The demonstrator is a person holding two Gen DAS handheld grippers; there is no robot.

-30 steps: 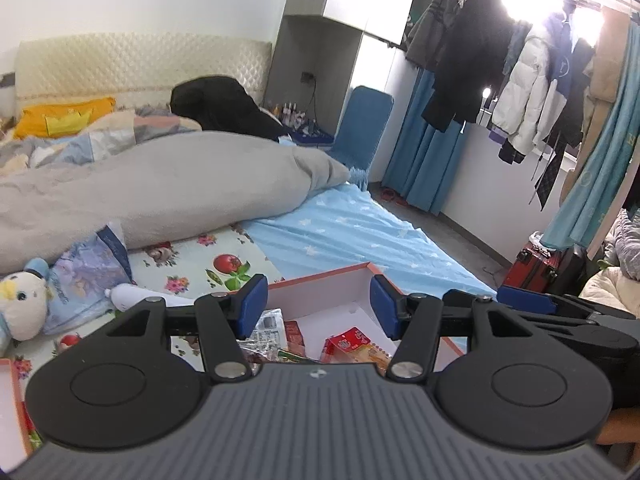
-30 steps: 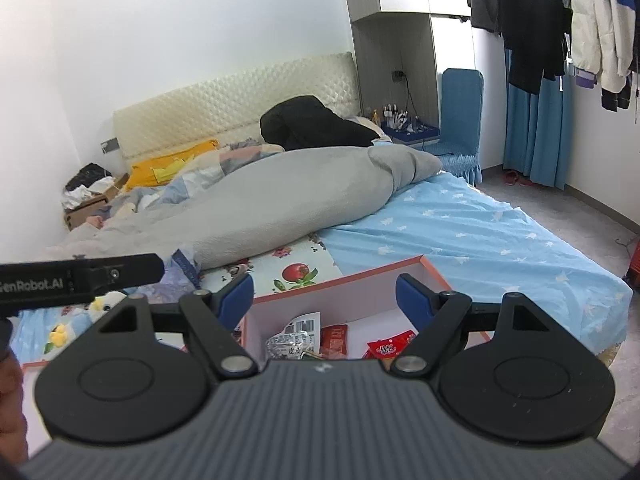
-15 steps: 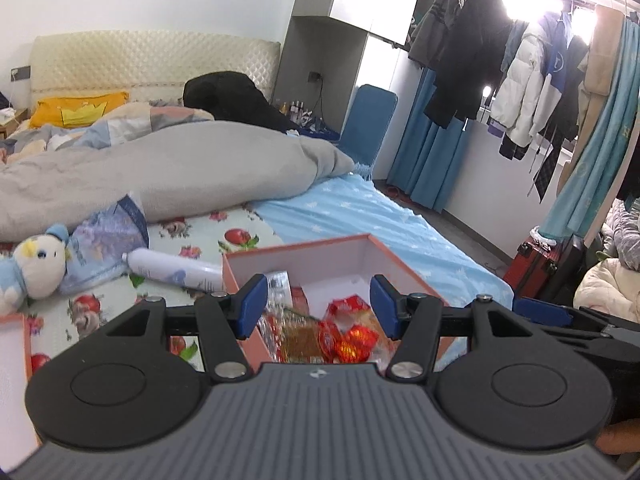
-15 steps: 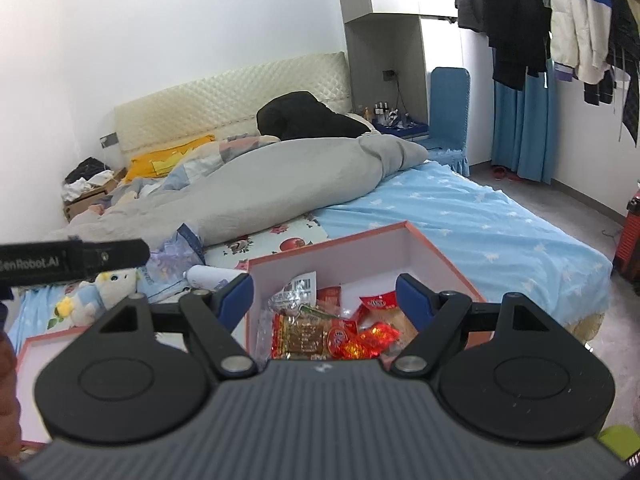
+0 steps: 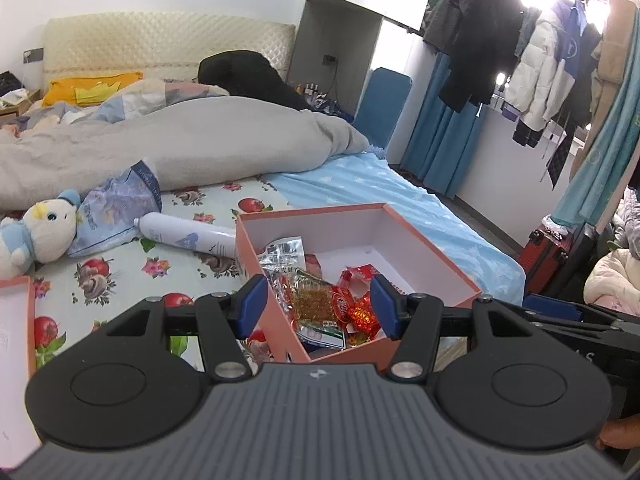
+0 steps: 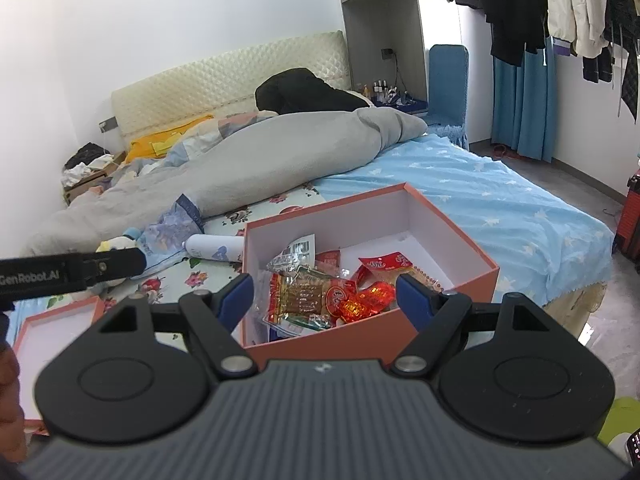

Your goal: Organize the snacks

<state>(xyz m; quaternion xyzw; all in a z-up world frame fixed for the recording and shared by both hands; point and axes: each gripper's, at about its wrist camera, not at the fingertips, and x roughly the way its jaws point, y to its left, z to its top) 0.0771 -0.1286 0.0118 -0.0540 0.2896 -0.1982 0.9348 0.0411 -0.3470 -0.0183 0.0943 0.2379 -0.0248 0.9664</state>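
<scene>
The left gripper (image 5: 318, 306) has its blue-padded jaws spread and empty, poised above the near end of an open salmon-pink box (image 5: 434, 258) on the bed; the right gripper (image 6: 325, 300), equally spread and holding nothing, frames the same box from the other side. Directly at twelve o'clock of both sits the snack pile (image 6: 320, 292): a clear-wrapped brown cracker pack (image 5: 314, 300), a shiny red candy wrapper (image 6: 366, 298) and a red sachet (image 6: 386, 262), overlapping in the box's near half. At ten o'clock a white spray bottle (image 5: 186, 236) touches the box's wall, with a plush toy (image 5: 38, 232) beyond. The wrappers are slick and stacked, so a pinch may slip or lift two at once, and both grippers aiming at one pile could collide.
</scene>
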